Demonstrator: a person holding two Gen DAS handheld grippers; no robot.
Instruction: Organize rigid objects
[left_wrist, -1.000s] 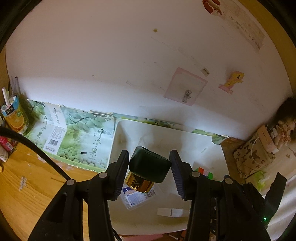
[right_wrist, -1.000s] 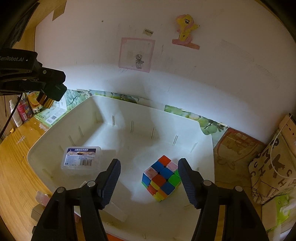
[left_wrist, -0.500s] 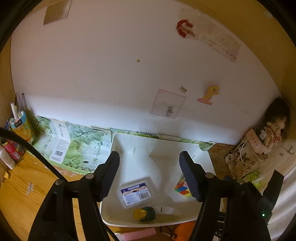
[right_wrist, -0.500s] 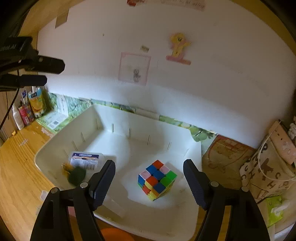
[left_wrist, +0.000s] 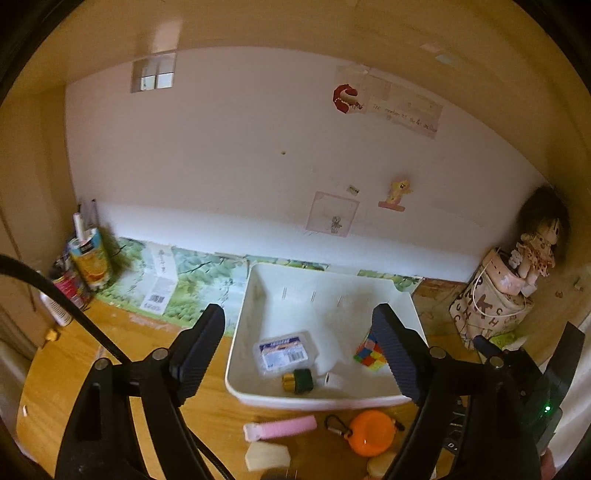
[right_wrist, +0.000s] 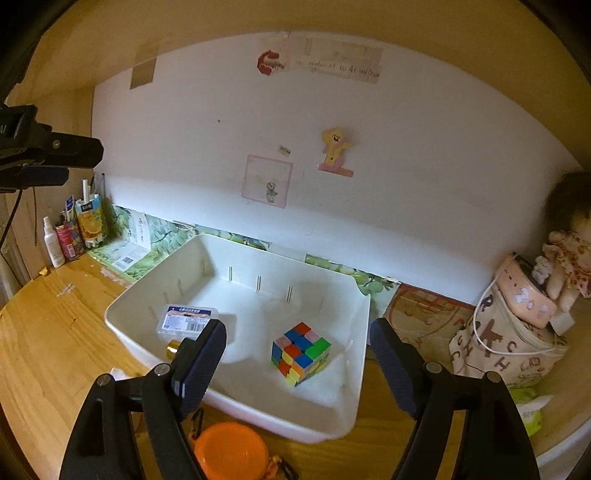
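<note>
One white bin (left_wrist: 236, 354) holds four things: one clear labelled box (left_wrist: 285, 353), one puzzle cube (right_wrist: 300, 352), one green-and-gold bottle (left_wrist: 297, 381) and one small white piece (left_wrist: 333, 380). Near the bin on the desk lie one pink bar (left_wrist: 280, 428), one orange disc (left_wrist: 371, 432) and one pale block (left_wrist: 267, 456). At far left stand one juice carton (right_wrist: 90, 219) and one white spray bottle (right_wrist: 51, 245); at far right, one doll (left_wrist: 537, 240) and one lettered bag (left_wrist: 487, 314).
</note>
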